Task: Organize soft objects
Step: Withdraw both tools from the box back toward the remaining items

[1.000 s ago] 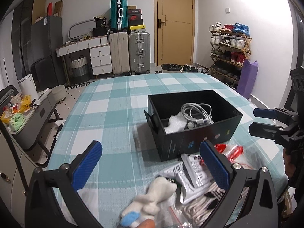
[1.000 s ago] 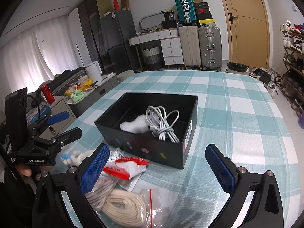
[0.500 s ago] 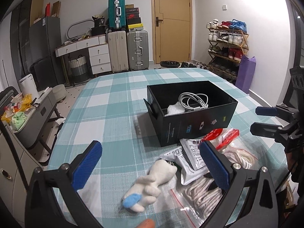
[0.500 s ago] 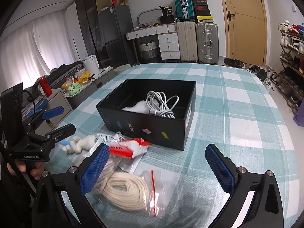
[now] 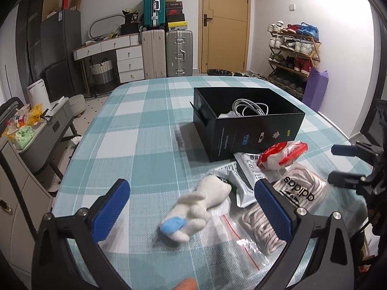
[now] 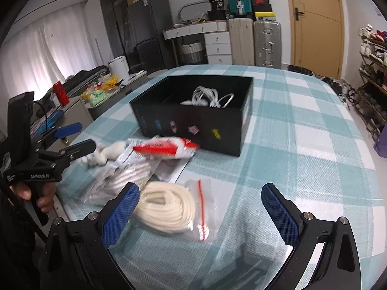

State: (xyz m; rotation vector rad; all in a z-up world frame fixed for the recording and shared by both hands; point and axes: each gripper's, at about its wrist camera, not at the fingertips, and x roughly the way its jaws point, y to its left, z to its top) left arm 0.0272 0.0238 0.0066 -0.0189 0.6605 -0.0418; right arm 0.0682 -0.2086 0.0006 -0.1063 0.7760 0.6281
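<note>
The box [image 5: 249,130] is sitting on the desk [image 5: 135,130], and it is the place where the soft things are going. A white cable [image 5: 249,107] and something white and soft are already lying inside it. So the job looks partly done, with more left than finished.

A little pile is still waiting just in front of the box. A red and white pack [image 5: 281,153] is lying nearest the box, almost touching its front wall. A plush toy [image 5: 198,205] is lying a bit farther from the box, on its side; it is white and fuzzy with a blue tip. Beside it are paper packets, a bag of laces [image 5: 301,189] and a bag of cream rope [image 6: 164,207], coiled up in clear plastic.

The left gripper [image 5: 192,211] is hanging over the toy with its fingers spread wide, holding nothing. The right gripper [image 6: 199,213] is hanging over the rope bag, fingers wide too, and empty. Each looks ready to pick one up.
</note>
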